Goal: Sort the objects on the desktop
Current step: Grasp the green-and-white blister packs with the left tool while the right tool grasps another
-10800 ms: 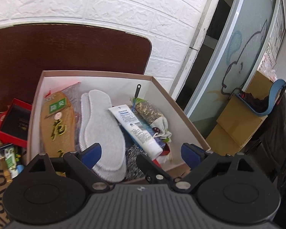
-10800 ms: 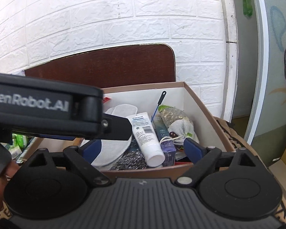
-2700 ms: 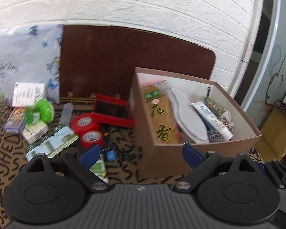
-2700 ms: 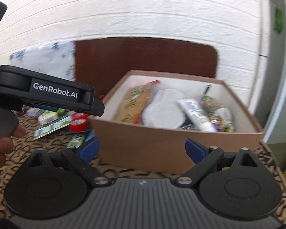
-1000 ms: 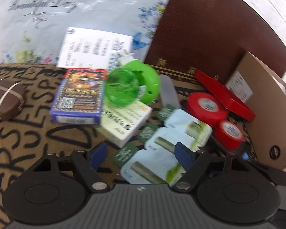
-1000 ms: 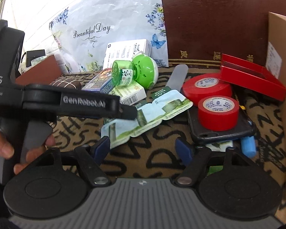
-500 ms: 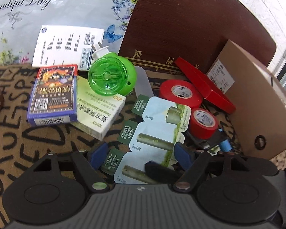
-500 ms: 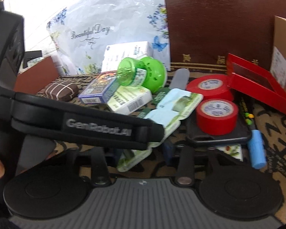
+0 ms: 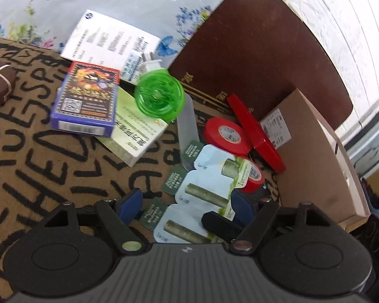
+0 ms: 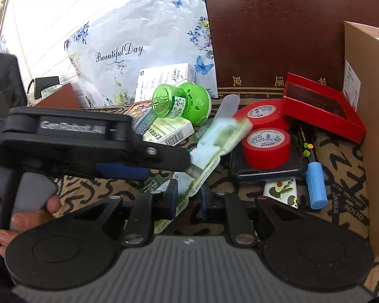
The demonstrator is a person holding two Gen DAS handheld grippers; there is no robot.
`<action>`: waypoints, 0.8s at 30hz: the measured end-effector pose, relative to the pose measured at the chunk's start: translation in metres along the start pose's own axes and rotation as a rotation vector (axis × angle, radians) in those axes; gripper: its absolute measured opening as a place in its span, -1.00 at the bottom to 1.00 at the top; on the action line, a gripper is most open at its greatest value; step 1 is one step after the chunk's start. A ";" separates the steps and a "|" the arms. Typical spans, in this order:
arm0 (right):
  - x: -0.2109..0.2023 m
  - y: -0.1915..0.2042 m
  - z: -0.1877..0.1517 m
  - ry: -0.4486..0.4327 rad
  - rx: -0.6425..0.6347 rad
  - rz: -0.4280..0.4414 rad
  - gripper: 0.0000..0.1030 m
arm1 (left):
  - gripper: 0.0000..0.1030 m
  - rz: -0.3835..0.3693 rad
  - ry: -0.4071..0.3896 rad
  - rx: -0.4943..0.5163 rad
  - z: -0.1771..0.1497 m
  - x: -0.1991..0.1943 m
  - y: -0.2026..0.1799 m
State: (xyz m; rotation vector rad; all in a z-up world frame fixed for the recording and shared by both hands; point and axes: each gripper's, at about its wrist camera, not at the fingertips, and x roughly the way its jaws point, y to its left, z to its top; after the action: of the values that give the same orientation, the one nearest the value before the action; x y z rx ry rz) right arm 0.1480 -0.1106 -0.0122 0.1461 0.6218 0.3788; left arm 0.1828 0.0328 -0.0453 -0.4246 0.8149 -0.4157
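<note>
While the right gripper (image 10: 187,197) closes its jaws, the near end of the strip of sachets (image 10: 209,151) stands between its blue pads, apparently pinched, though blur hides the contact itself. The strip runs away from that gripper on a slant, its long axis going up and to the right toward the red tape rolls (image 10: 265,146), with its far end raised off the patterned cloth (image 10: 341,189). From the left wrist view the same strip (image 9: 202,194) lies between the fingers of the left gripper (image 9: 187,204), whose jaws stand wide apart and press on nothing. The right gripper's dark tip crosses the strip's lower corner there. So the right hand is the nearer one and has the hold; the cardboard box (image 10: 371,131) stands off to its right, beyond the tape and the blue marker (image 10: 313,181), and that is likely where the strip must go
</note>
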 end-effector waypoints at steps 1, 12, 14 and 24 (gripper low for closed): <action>0.000 0.000 0.000 -0.001 0.000 -0.001 -0.68 | 0.53 -0.005 -0.007 -0.002 0.001 -0.002 0.000; -0.004 0.012 0.002 -0.024 -0.083 0.004 -0.68 | 0.55 -0.028 0.041 0.159 0.011 0.011 -0.044; -0.006 0.018 0.002 -0.038 -0.122 0.005 -0.69 | 0.48 -0.028 0.053 0.154 0.009 0.013 -0.045; -0.017 0.032 0.000 -0.060 -0.196 0.014 -0.75 | -0.45 0.018 0.069 0.100 0.009 0.003 -0.037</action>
State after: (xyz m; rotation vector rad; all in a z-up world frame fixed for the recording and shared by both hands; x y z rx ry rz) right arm 0.1260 -0.0880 0.0047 -0.0249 0.5212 0.4452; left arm 0.1845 0.0024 -0.0230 -0.3113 0.8607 -0.4549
